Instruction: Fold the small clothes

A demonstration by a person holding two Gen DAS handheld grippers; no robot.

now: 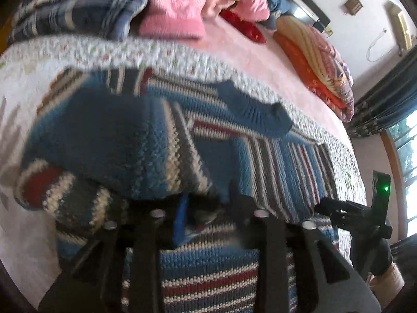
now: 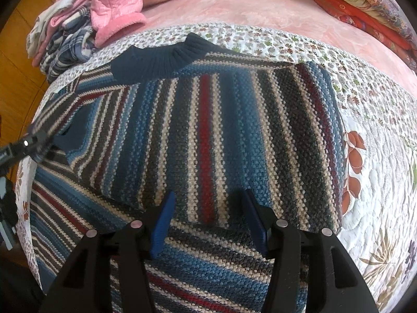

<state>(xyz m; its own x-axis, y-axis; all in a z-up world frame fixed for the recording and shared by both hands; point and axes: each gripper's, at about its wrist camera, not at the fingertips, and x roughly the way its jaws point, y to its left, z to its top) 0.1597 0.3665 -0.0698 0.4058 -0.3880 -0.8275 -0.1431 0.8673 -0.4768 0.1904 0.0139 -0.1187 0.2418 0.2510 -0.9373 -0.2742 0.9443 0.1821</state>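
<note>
Left gripper (image 1: 206, 208) clamped on bunched sleeve of striped sweater (image 2: 208, 135), lifting fold over body. Right gripper (image 2: 208, 221) jaws apart, hovering over sweater's lower part, gripping nothing. Sweater flat on floral quilt (image 2: 378, 156), dark blue collar (image 2: 161, 57) pointing away, long axis running from gripper toward pink clothes pile (image 2: 114, 5).

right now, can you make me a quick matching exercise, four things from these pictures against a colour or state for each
Things:
1. left claw
2. right claw
3. sweater collar
4. fuzzy garment

Colour or state:
a. pink
b. open above the striped knit
c. dark blue ribbed
d. shut on a fold of the striped sweater

Pairs: 1-d, 2-b, 3-c, 4-a
</note>
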